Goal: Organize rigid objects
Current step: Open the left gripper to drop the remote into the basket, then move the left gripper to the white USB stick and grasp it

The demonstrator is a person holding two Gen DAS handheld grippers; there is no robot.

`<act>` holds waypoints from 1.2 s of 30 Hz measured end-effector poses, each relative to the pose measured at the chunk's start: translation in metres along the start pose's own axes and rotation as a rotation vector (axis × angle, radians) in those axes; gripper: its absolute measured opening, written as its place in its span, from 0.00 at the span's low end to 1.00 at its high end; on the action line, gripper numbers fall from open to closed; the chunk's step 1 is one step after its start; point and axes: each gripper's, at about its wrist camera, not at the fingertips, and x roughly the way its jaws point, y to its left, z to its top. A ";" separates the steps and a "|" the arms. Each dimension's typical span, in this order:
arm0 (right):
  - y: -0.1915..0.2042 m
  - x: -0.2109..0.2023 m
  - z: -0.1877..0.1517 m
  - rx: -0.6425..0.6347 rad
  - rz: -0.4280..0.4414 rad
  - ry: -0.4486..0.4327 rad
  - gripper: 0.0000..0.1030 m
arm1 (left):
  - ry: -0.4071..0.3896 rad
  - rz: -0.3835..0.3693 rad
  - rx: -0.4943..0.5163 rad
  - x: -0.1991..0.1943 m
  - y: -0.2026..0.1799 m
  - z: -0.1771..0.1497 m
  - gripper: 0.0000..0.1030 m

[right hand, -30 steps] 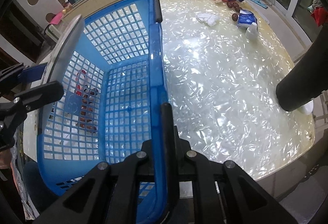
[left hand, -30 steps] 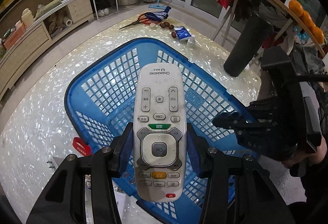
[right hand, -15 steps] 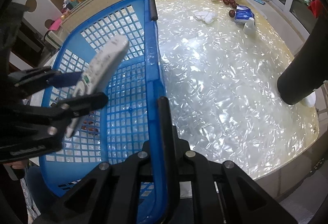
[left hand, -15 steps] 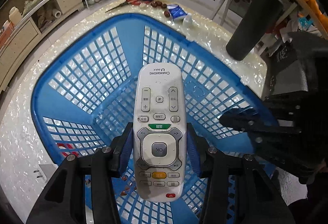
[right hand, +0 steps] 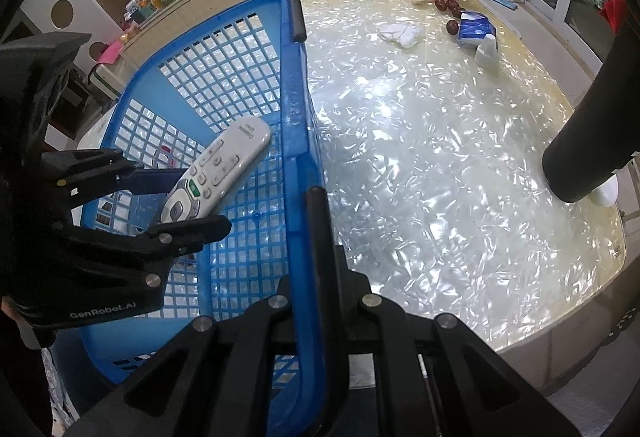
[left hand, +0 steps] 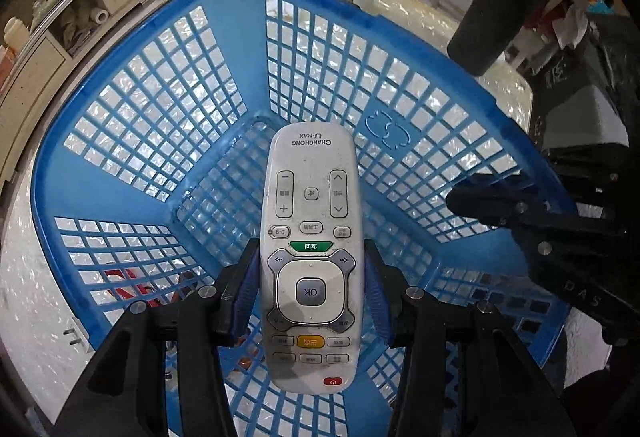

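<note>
The basket (left hand: 132,193) is smooth blue plastic lattice with a slight sheen. Over it, the remote (left hand: 311,237) is off-white plastic, scuffed and grubby, with rubbery grey buttons. Beside the basket, the bench (right hand: 420,165) looks glossy, like crackled mother-of-pearl. The left claw (left hand: 311,297) is matt black plastic with shiny metal rivets.

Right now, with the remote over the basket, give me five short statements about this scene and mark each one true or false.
1. The left gripper grips the white remote by its sides. True.
2. The remote lies flat on the basket floor. False: it is held above the floor of the blue basket, inside its rim.
3. The right gripper is shut on the basket's rim. True.
4. The blue basket is full of objects. False: nothing else lies inside it.
5. A blue tissue pack lies on the table outside the basket. True.
</note>
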 end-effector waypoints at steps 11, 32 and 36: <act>0.000 0.000 0.000 0.004 0.010 -0.003 0.07 | -0.051 0.021 0.040 -0.018 -0.005 0.002 0.94; 0.001 -0.001 0.004 -0.005 0.001 0.003 0.07 | -0.076 0.194 -0.118 -0.117 0.095 -0.095 1.00; 0.001 -0.001 0.004 -0.009 -0.004 0.005 0.07 | -0.054 0.203 -0.158 -0.112 0.111 -0.118 1.00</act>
